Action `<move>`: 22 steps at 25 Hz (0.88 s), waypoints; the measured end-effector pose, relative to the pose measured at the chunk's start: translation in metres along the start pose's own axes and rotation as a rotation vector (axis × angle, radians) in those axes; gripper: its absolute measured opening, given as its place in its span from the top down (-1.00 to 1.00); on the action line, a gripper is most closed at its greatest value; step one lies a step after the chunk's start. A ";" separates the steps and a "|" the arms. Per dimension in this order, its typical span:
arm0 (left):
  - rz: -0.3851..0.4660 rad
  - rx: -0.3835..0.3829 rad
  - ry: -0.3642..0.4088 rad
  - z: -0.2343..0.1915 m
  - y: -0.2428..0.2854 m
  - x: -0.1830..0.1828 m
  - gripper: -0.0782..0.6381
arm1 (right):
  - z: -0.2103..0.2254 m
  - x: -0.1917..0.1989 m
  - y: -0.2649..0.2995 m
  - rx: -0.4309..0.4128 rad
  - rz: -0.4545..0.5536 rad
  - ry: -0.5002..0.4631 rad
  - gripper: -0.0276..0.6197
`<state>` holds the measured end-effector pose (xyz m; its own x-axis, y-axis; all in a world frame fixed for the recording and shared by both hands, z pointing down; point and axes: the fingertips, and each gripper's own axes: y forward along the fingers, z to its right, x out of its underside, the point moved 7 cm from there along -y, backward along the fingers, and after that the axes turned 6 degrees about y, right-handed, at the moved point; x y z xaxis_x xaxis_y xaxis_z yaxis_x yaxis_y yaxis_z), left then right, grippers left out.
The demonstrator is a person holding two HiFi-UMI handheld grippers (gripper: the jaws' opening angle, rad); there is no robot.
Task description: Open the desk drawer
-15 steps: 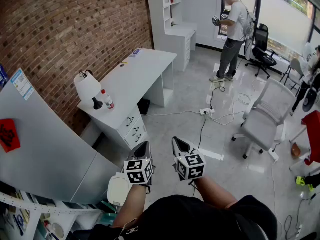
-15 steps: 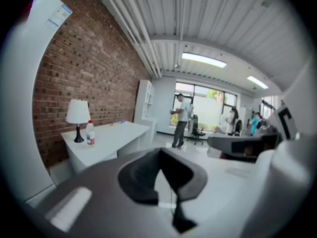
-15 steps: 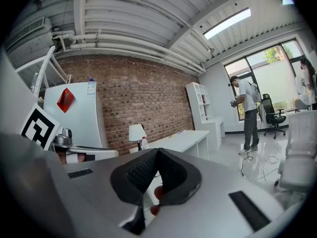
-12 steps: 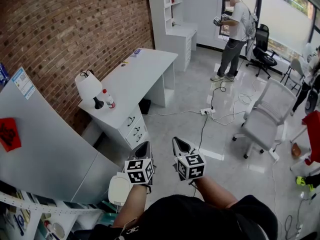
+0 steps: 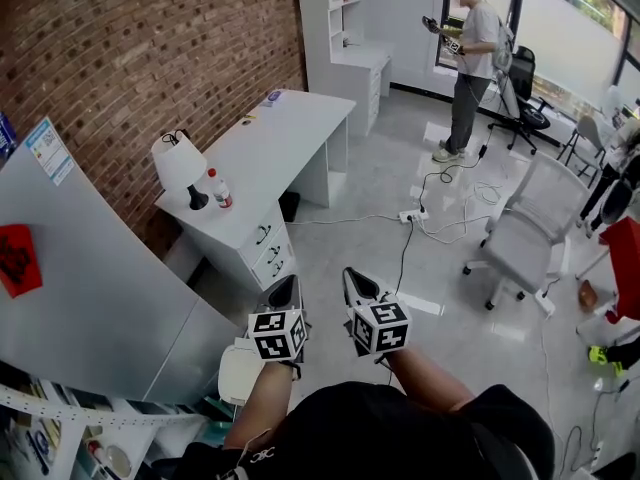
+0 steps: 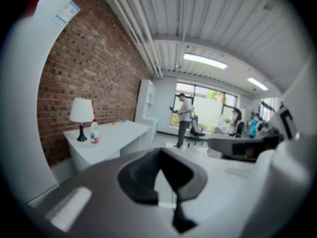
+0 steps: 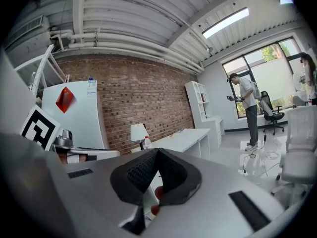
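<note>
A white desk point(image 5: 275, 148) stands against the brick wall. Its drawer stack point(image 5: 268, 252), with black handles, is shut at the near end. On the desktop are a white lamp point(image 5: 181, 167) and a small bottle point(image 5: 221, 190). My left gripper point(image 5: 286, 288) and right gripper point(image 5: 353, 280) hover side by side over the floor, short of the drawers, and point toward them. Both are shut and hold nothing. The left gripper view shows its jaws point(image 6: 159, 152) closed, with the desk point(image 6: 116, 135) ahead. The right gripper point(image 7: 157, 152) sees the desk point(image 7: 185, 139) too.
A curved white panel point(image 5: 90, 278) rises close on my left. A white office chair point(image 5: 525, 233) stands to the right. A power strip with cables point(image 5: 410, 216) lies on the floor. A person point(image 5: 468, 63) stands at the back near a black chair point(image 5: 525, 88) and a white shelf unit point(image 5: 340, 28).
Both grippers stay shut and keep their places in front of me. The view has shifted slightly, and the person at the back has turned and shifted a little.
</note>
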<state>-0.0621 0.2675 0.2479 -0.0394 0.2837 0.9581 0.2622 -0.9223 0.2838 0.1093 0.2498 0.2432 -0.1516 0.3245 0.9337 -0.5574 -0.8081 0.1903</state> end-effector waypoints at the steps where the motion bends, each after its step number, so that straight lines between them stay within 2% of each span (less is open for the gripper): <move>1: 0.002 0.004 -0.001 -0.002 -0.002 0.000 0.79 | -0.003 0.000 0.000 0.000 0.003 0.003 0.94; 12: -0.004 0.031 -0.033 -0.046 -0.025 0.019 0.79 | -0.050 0.023 0.017 0.024 -0.035 -0.036 0.94; 17: -0.018 0.034 -0.078 -0.069 -0.035 0.034 0.79 | -0.061 0.036 0.023 0.044 -0.068 -0.034 0.94; 22: 0.001 0.022 -0.090 -0.089 -0.027 0.030 0.79 | -0.065 0.031 0.043 0.040 -0.063 -0.054 0.94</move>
<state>-0.1562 0.2776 0.2725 0.0474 0.3059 0.9509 0.2835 -0.9169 0.2809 0.0276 0.2574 0.2605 -0.0718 0.3492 0.9343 -0.5316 -0.8060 0.2604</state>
